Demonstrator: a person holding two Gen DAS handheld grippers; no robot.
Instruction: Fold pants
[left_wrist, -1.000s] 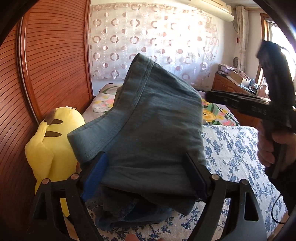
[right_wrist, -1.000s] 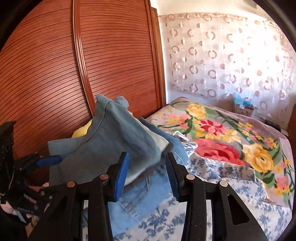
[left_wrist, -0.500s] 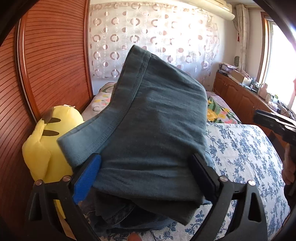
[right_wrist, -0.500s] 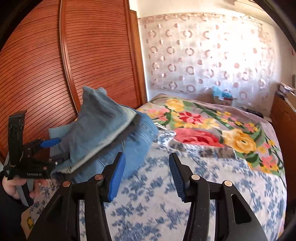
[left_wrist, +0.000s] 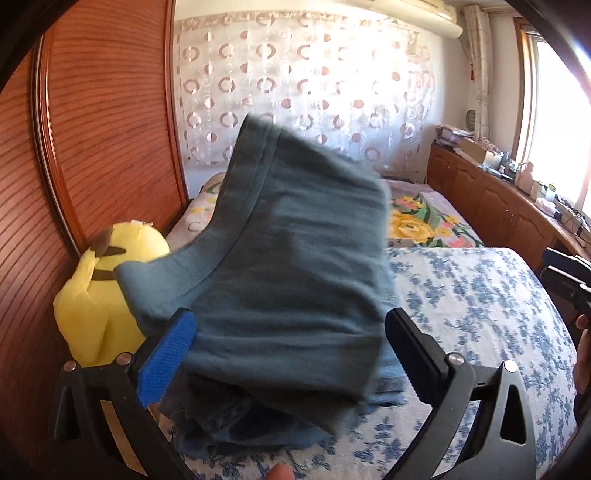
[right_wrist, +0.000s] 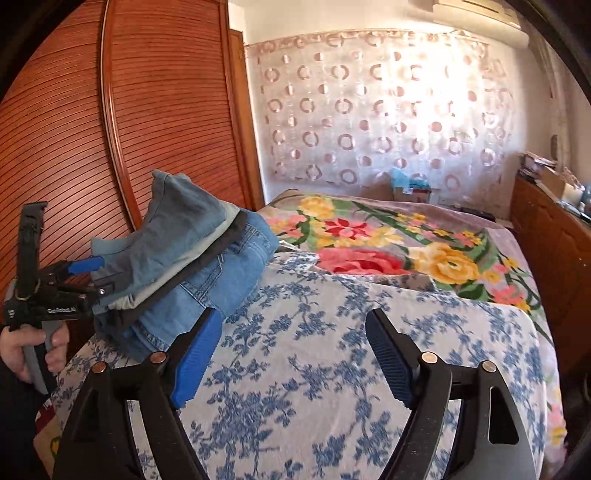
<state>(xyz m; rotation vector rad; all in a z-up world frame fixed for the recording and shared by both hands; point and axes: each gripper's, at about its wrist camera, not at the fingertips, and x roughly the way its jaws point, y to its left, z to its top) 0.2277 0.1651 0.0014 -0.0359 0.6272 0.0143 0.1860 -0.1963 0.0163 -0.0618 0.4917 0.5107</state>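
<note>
The fold itself looks done; the step in hand seems to be settling the folded pants (left_wrist: 280, 295) onto the pile and leaving them there. Nearest the left camera, the left gripper (left_wrist: 291, 347) stands with its jaws spread wide on either side of the teal-grey bundle, the blue pad at its left flank, the black one at its right; no squeeze shows, so I judge it to be letting go, not holding. The pants (right_wrist: 177, 236) lie on top of the stack of jeans (right_wrist: 218, 280) at the near left corner of the bed (right_wrist: 332, 369), and their upper edge tilts up towards the curtain.

The right gripper (right_wrist: 291, 354) hangs empty and wide open above the blue-flowered sheet, well to the right of the stack, pointing down the bed. The left hand (right_wrist: 33, 347) grips its handle low beside the stack.

Next, the left gripper should back straight off without dragging the top layer.

Behind the stack sits a yellow plush toy (left_wrist: 96, 295) against the wooden wardrobe (left_wrist: 110, 129).
</note>
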